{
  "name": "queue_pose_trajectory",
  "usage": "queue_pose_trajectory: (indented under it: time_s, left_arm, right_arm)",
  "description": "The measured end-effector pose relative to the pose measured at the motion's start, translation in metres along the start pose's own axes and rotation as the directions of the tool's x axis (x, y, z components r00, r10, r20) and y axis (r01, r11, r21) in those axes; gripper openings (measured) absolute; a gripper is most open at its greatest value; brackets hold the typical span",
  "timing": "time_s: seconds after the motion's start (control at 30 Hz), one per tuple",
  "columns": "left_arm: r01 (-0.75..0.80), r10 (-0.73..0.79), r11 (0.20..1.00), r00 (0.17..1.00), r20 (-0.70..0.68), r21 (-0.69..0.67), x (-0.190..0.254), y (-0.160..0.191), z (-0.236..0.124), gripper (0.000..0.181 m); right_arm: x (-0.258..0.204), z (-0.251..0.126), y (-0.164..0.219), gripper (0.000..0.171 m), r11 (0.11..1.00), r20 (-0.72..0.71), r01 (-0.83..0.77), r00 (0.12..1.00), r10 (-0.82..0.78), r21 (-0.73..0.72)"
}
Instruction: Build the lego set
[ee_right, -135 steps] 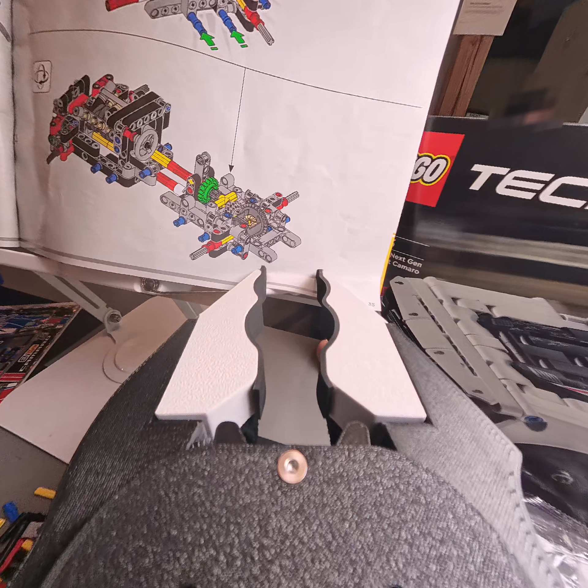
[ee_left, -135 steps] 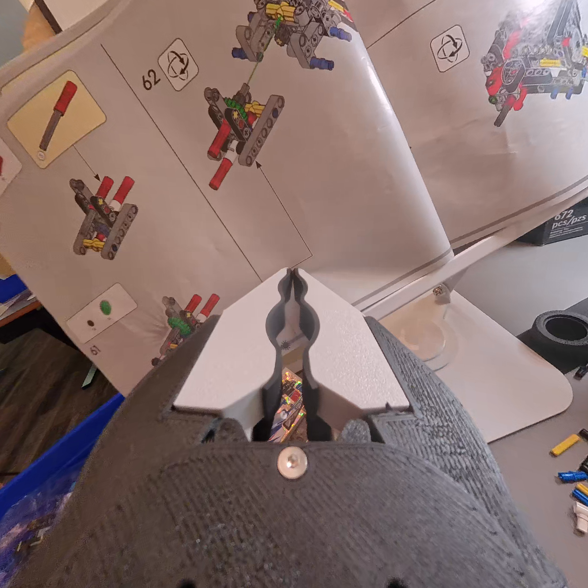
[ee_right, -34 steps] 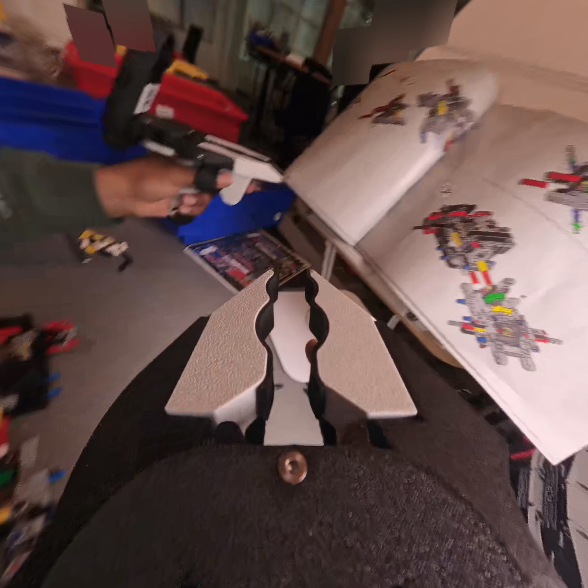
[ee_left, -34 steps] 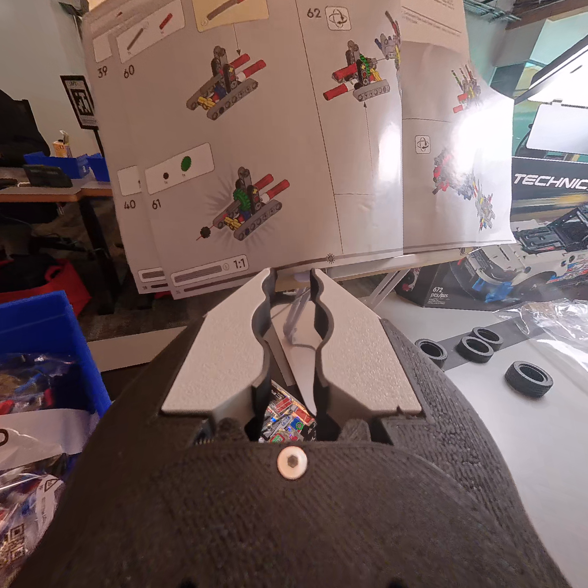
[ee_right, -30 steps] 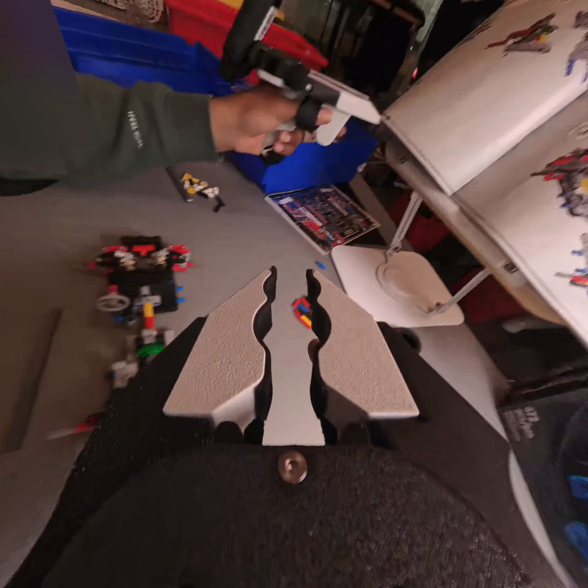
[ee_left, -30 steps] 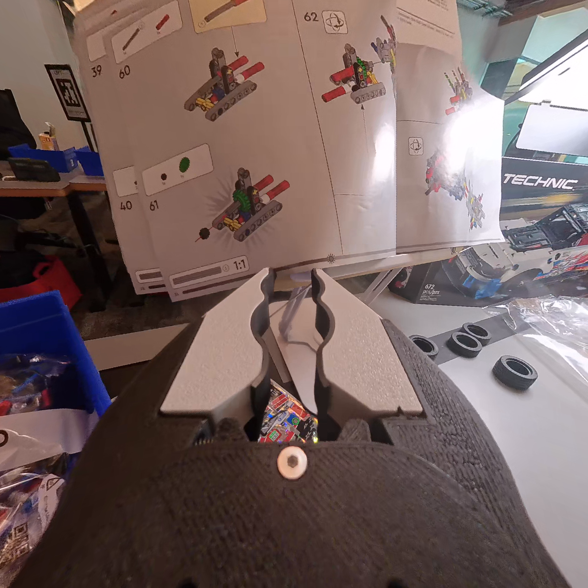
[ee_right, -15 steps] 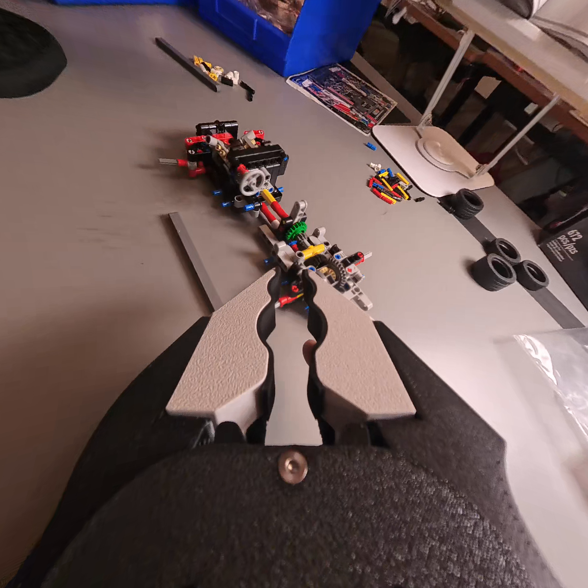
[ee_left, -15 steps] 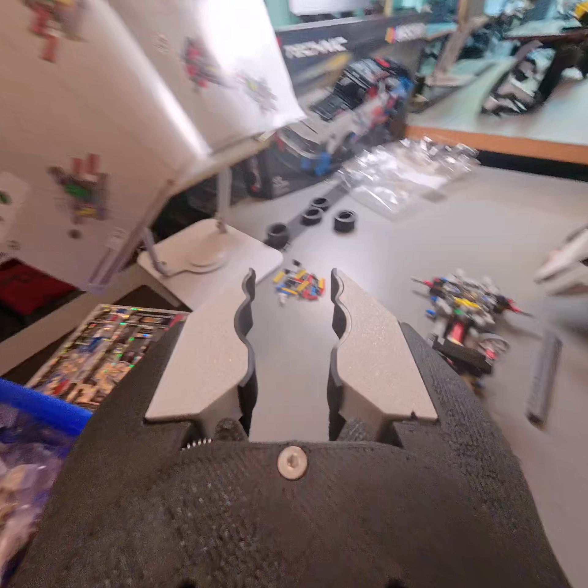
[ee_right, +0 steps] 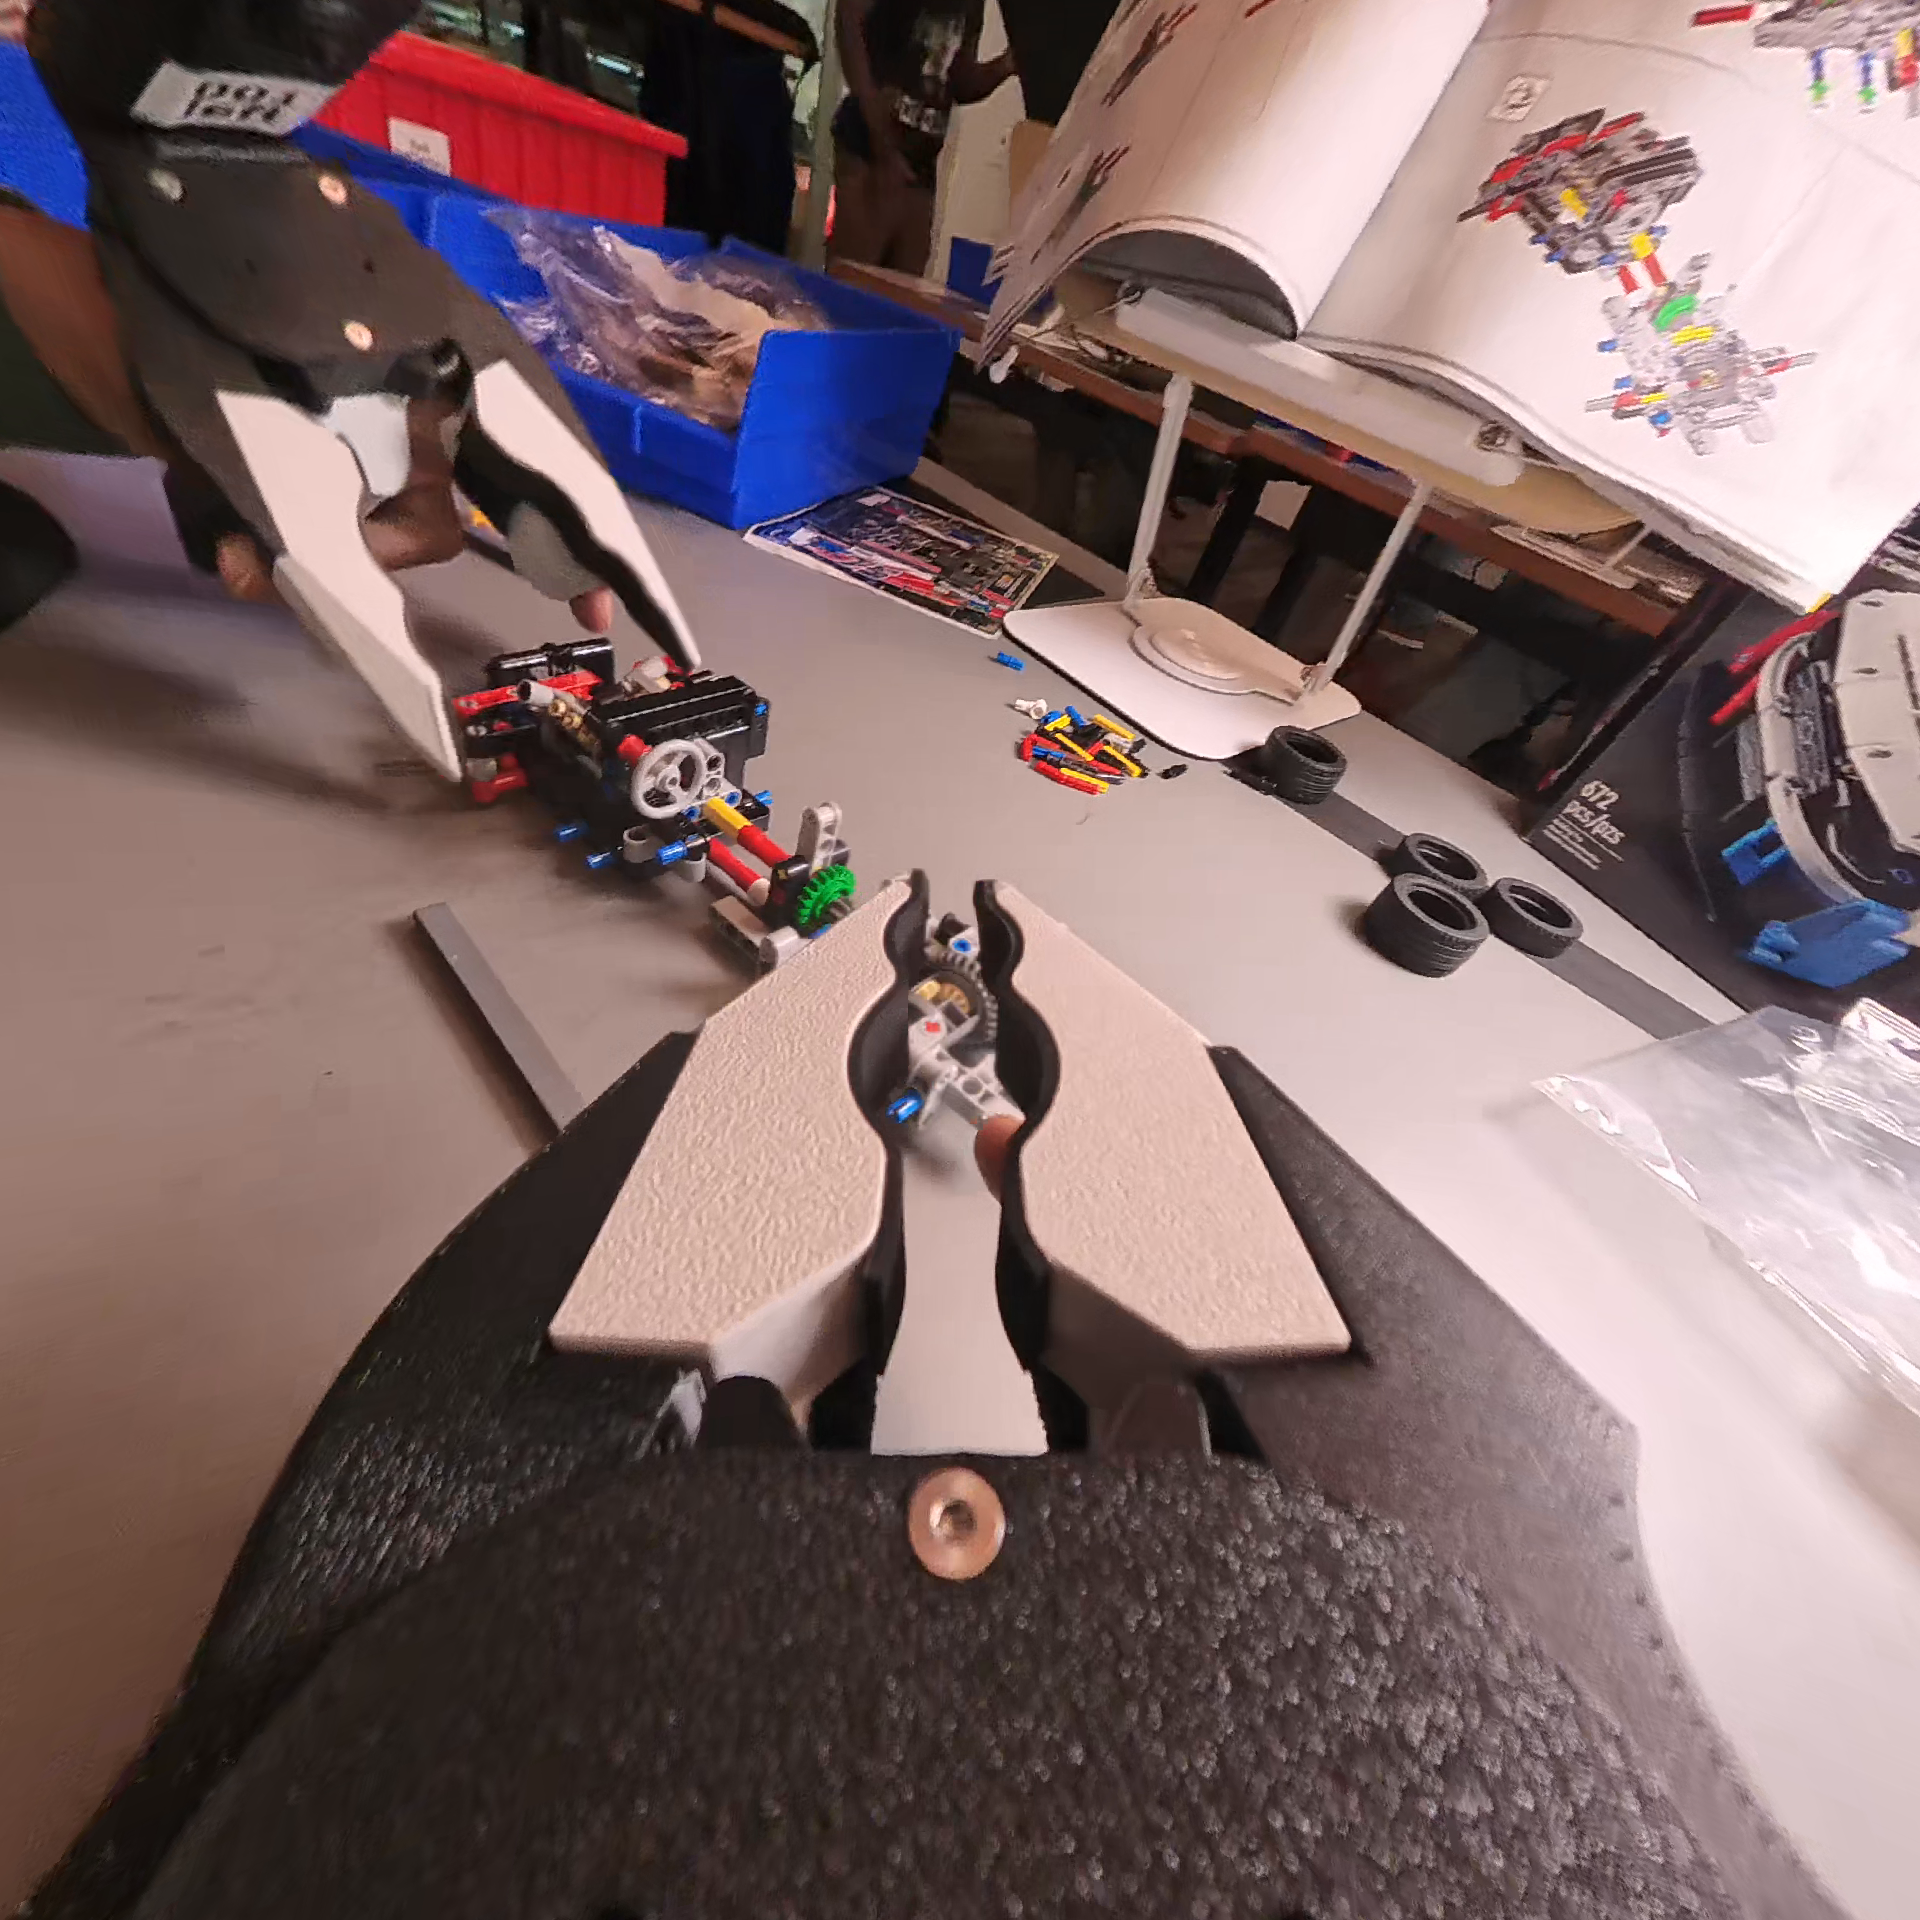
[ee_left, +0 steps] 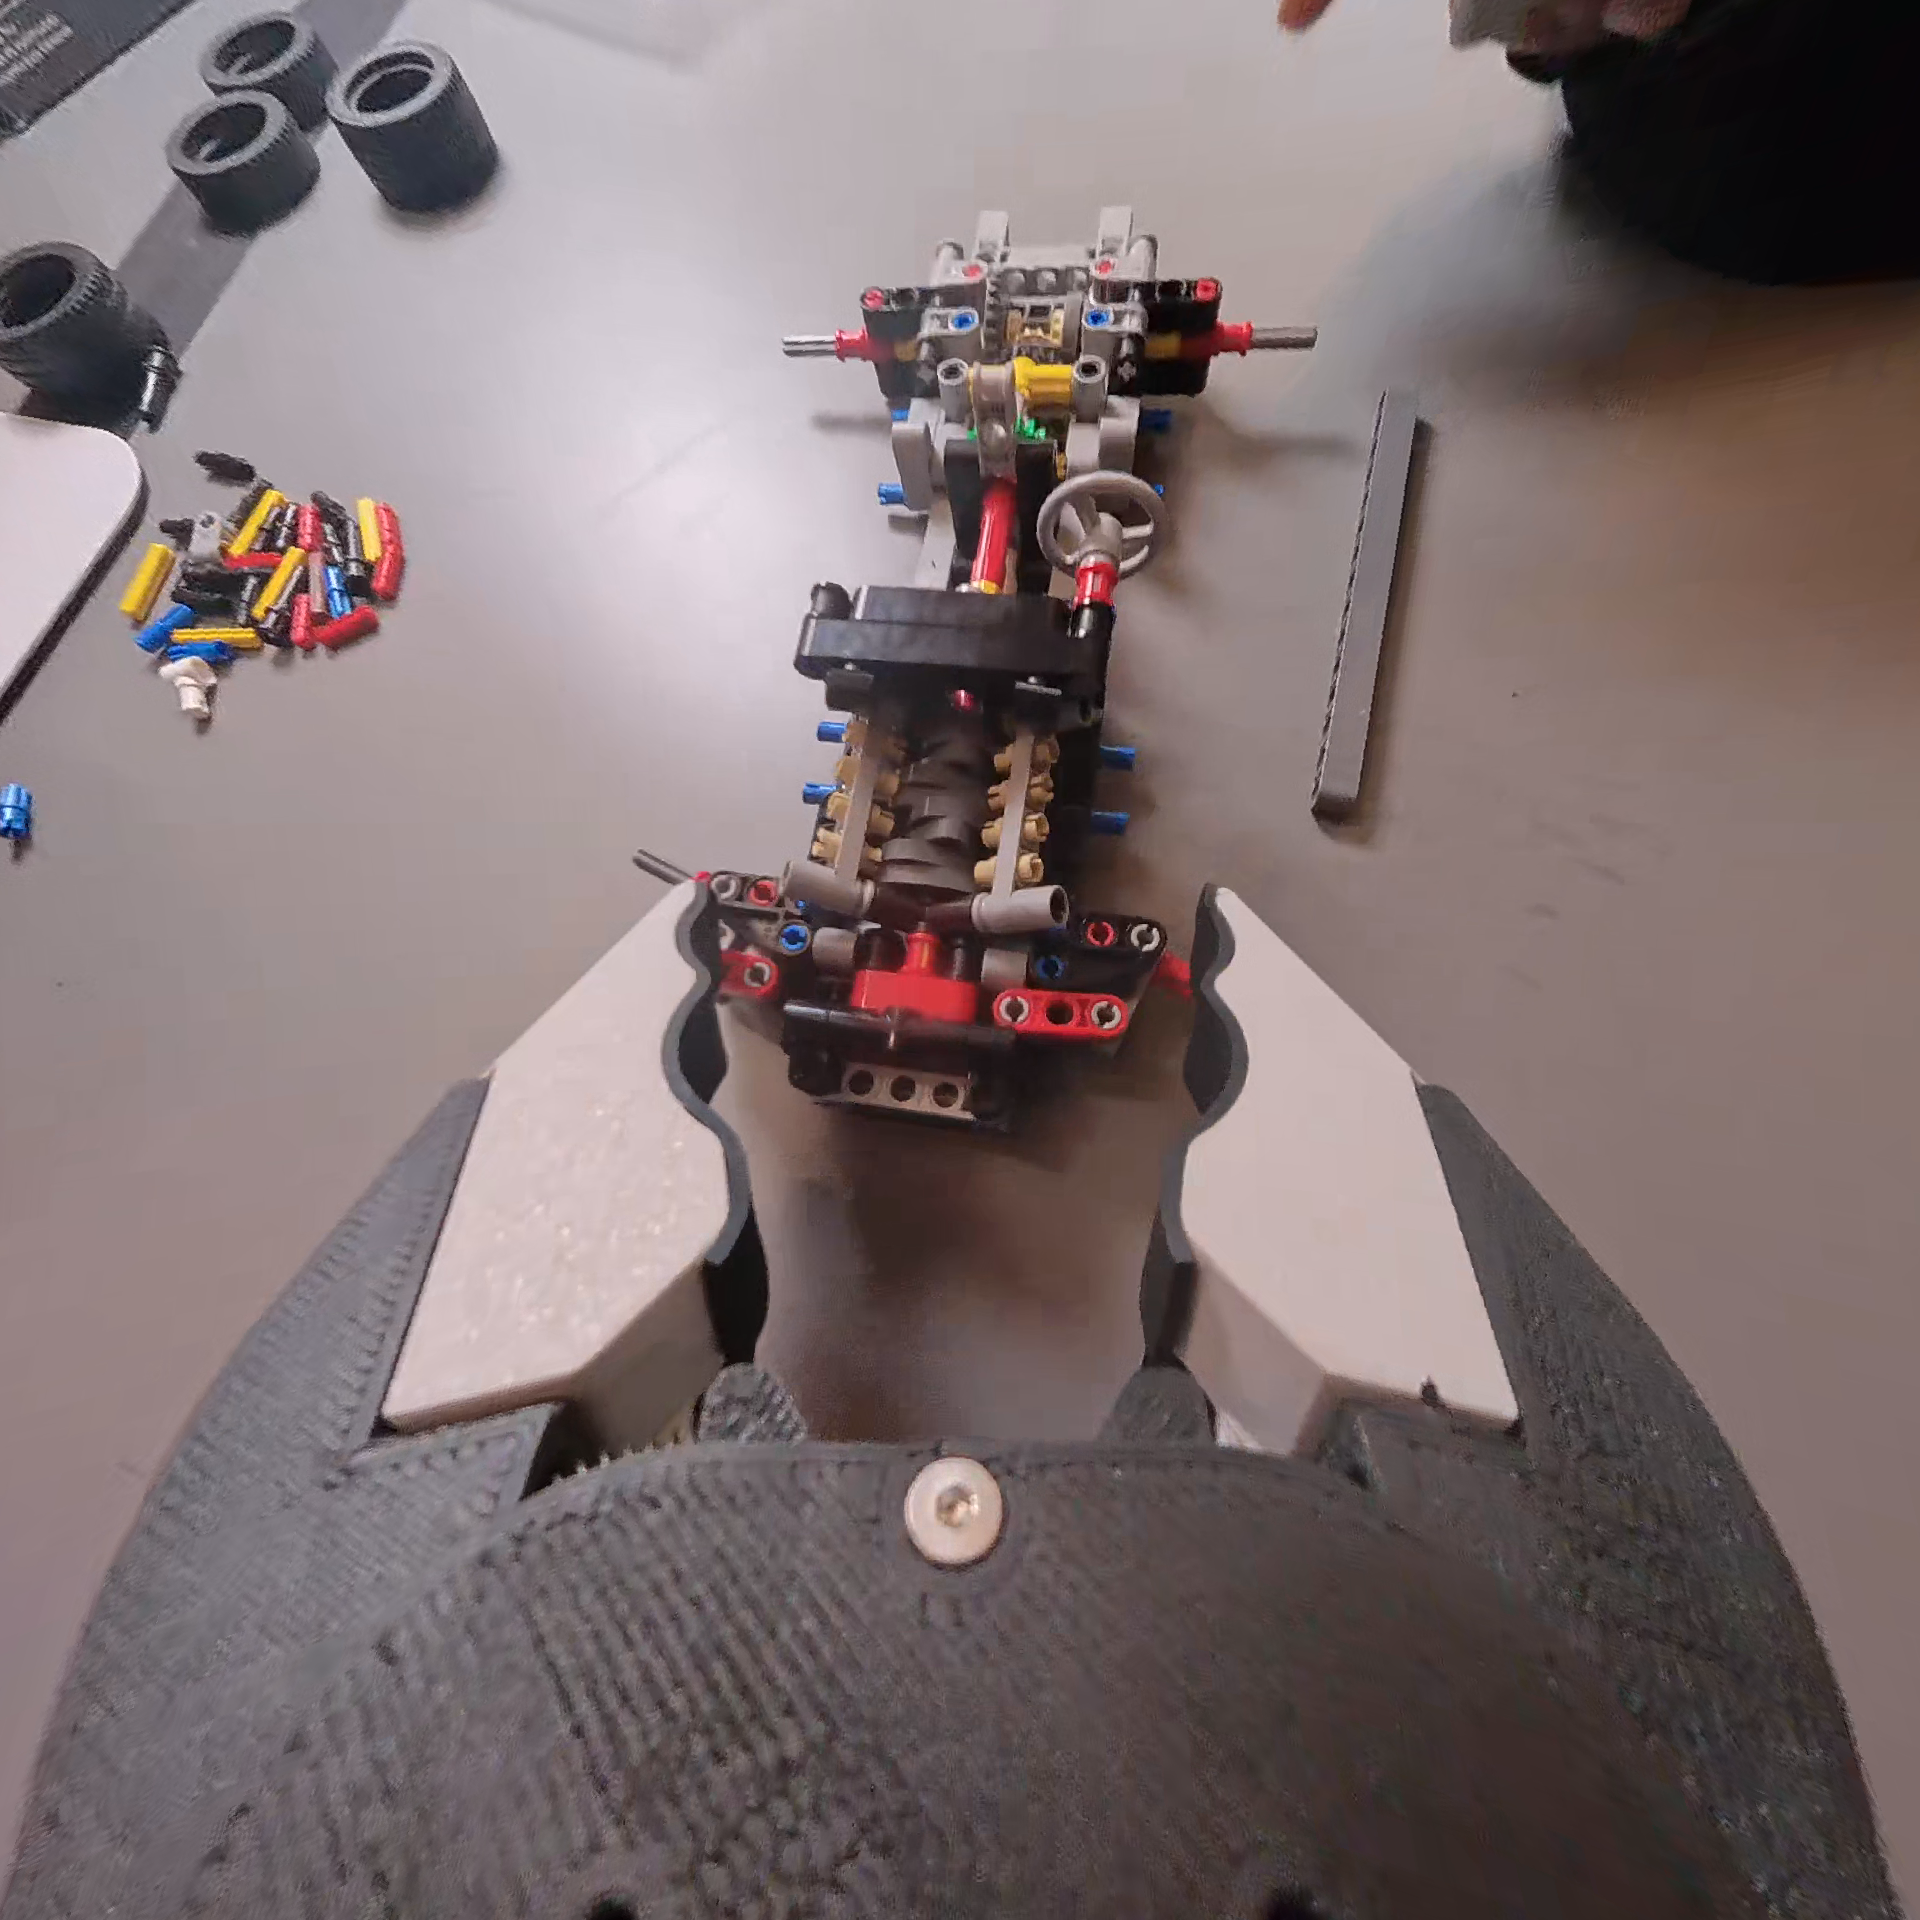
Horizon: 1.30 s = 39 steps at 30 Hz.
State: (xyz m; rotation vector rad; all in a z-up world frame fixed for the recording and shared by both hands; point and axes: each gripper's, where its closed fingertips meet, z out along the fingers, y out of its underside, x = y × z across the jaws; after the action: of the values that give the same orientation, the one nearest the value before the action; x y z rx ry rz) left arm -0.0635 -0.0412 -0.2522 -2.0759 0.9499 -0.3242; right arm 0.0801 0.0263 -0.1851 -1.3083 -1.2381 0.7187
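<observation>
The left gripper (ee_left: 951, 940) stands spread wide, straddling the near end of the long multicoloured brick chassis (ee_left: 982, 665); the right gripper (ee_right: 948, 914), nearly closed, straddles the far end's gear section. Bare grey tabletop (ee_left: 520, 935) surrounds both.

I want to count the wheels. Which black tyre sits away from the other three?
The tyre beside the white stand base sits alone; the other three tyres huddle together near the box.

My right hand-held gripper (ee_right: 948, 902) hid the chassis's (ee_right: 940, 1023) far end; the instruction book (ee_right: 1621, 239) ran off-frame.
</observation>
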Motion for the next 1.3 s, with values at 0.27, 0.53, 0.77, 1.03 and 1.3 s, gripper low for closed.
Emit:
queue_pose_trajectory:
  time_s: [0.27, 0.53, 0.77, 1.03, 1.3]
  left_arm:
    - [-0.06, 0.061, 0.998, 0.997, 0.053, -0.024, -0.003, 0.005, 0.004, 0.077]
    - [0.103, -0.102, 0.994, 0.994, 0.028, -0.021, -0.003, 0.001, 0.001, 0.074]
    - [0.28, -0.28, 0.96, 0.96, -0.018, 0.014, -0.005, -0.006, -0.003, 0.074]
    - [0.416, -0.414, 0.908, 0.909, -0.035, 0.048, -0.02, -0.011, -0.008, 0.05]
    - [0.237, -0.236, 0.967, 0.971, -0.022, 0.095, -0.018, -0.019, -0.028, 0.057]
  right_arm:
    - [0.005, -0.003, 0.003, 0.005, 1.0, -0.017, 0.015, 1.0, -0.015, -0.002]
    - [-0.005, -0.002, 0.005, 0.004, 0.992, -0.006, 0.124, 0.992, -0.124, -0.026]
    - [-0.012, 0.0, 0.008, 0.008, 0.99, 0.03, 0.141, 0.99, -0.14, -0.03]
    - [-0.021, 0.016, 0.029, 0.023, 0.96, 0.072, 0.249, 0.968, -0.242, -0.128]
    - [-0.016, 0.019, 0.057, 0.024, 0.871, 0.102, 0.41, 0.912, -0.398, -0.27]
